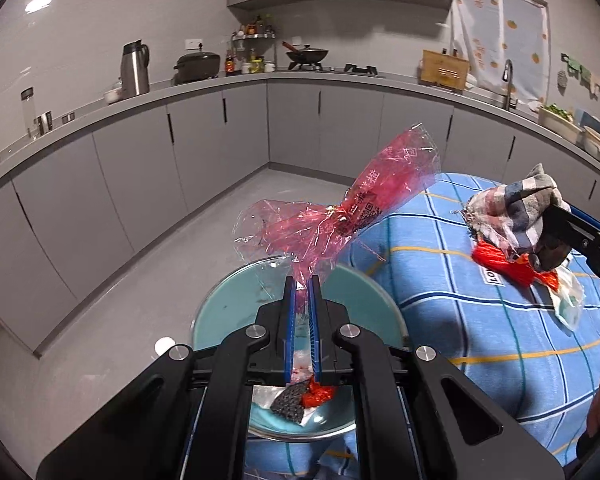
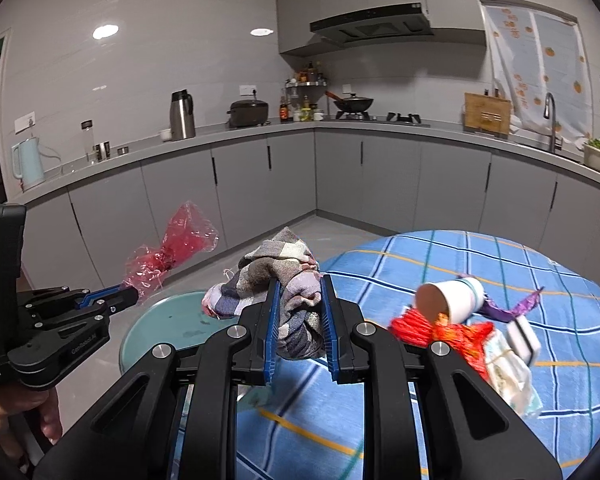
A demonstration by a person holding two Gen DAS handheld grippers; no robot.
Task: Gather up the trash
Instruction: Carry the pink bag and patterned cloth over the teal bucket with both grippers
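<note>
My left gripper (image 1: 302, 280) is shut on a crinkled red cellophane wrapper (image 1: 352, 208) and holds it above a teal round bin (image 1: 220, 312) beside the table. The bin holds a mesh scrap and red scrap (image 1: 306, 396). The wrapper also shows in the right wrist view (image 2: 172, 252). My right gripper (image 2: 300, 284) is shut on a plaid cloth rag (image 2: 284, 276), lifted over the table edge. On the blue checked tablecloth (image 2: 520, 280) lie a tipped paper cup (image 2: 448, 296), red shredded trash (image 2: 440, 332), a purple wrapper (image 2: 512, 304) and white crumpled paper (image 2: 508, 376).
Grey kitchen cabinets and a countertop run around the room with a kettle (image 2: 28, 160), thermos (image 2: 182, 116), pot (image 2: 248, 112) and wok (image 2: 352, 102). Grey floor lies beyond the bin. The left gripper body (image 2: 56, 320) is at the left in the right wrist view.
</note>
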